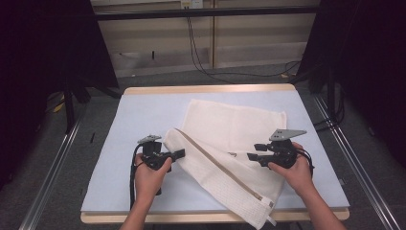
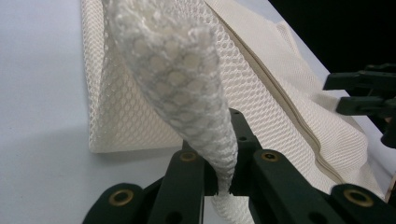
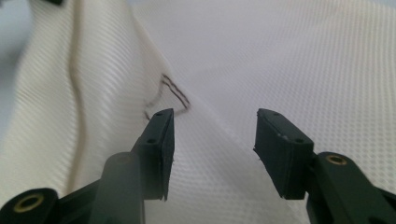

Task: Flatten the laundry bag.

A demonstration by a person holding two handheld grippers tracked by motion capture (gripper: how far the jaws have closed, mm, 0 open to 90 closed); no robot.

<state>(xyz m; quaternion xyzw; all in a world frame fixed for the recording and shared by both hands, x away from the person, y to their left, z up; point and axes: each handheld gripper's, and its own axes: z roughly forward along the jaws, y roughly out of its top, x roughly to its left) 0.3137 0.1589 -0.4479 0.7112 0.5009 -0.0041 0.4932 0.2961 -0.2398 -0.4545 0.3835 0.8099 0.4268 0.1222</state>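
Forearms come in from the bottom of the high view, and the left gripper (image 1: 178,154) has the folded-over corner of the cream mesh cloth (image 1: 230,143) pinched tight. That cloth sprawls across the middle of the pale desk (image 1: 143,115), one end hanging over the near edge. Right gripper (image 1: 253,157) hovers at the cloth's right side, jaws parted. Over to the left gripper view: a rolled wad of mesh (image 2: 187,84) is clamped between the black jaws, lifted off the desk. Right gripper view now: jaws standing apart above the weave, pads pressing on nothing, a dark stitched mark (image 3: 175,91) just beyond them
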